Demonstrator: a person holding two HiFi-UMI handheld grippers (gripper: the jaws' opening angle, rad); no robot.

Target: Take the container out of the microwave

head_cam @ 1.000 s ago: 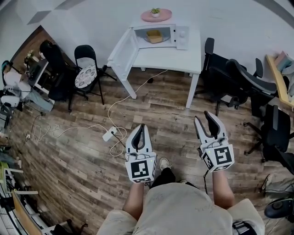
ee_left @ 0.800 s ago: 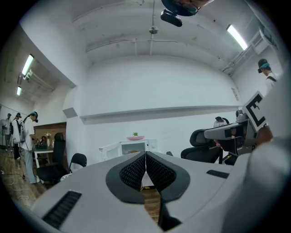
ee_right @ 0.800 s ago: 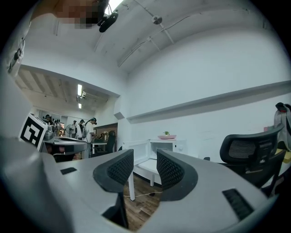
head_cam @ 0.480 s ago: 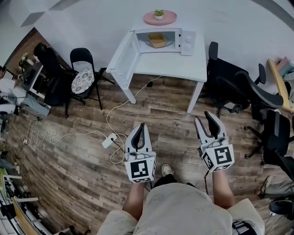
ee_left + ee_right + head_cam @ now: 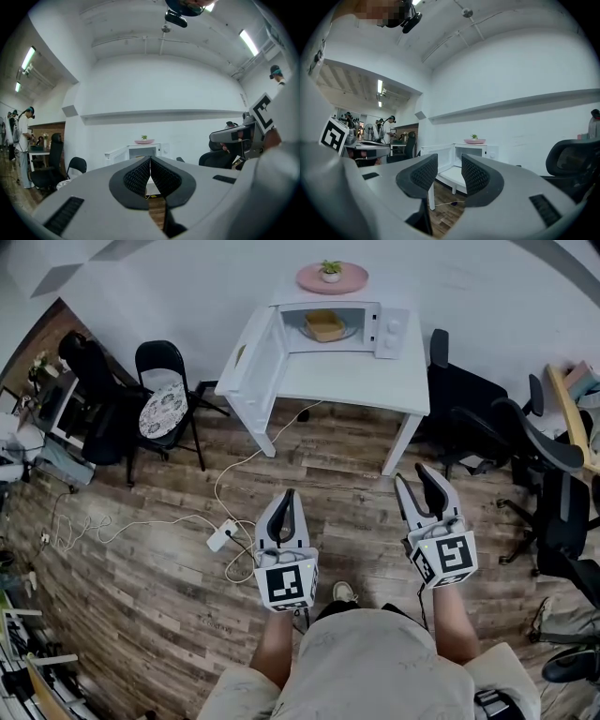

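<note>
L tongs (image 5: 288,495) closed, empty; R tongs (image 5: 412,474) apart, empty; far from microwave (image 5: 391,331). Risk: yellow container (image 5: 324,325) tilts w/ shallow rim grip, or clips open door (image 5: 255,357)

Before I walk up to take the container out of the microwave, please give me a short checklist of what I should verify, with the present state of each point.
1. Microwave door open: ok.
2. Container visible inside: ok.
3. Right hand-held gripper jaws apart and empty: ok.
4. Left hand-held gripper jaws apart: not ok, they are together.
5. Container within reach: not ok, floor lies between both grippers and the table.
6. Power strip clear of the walking path: cannot tell.
</note>
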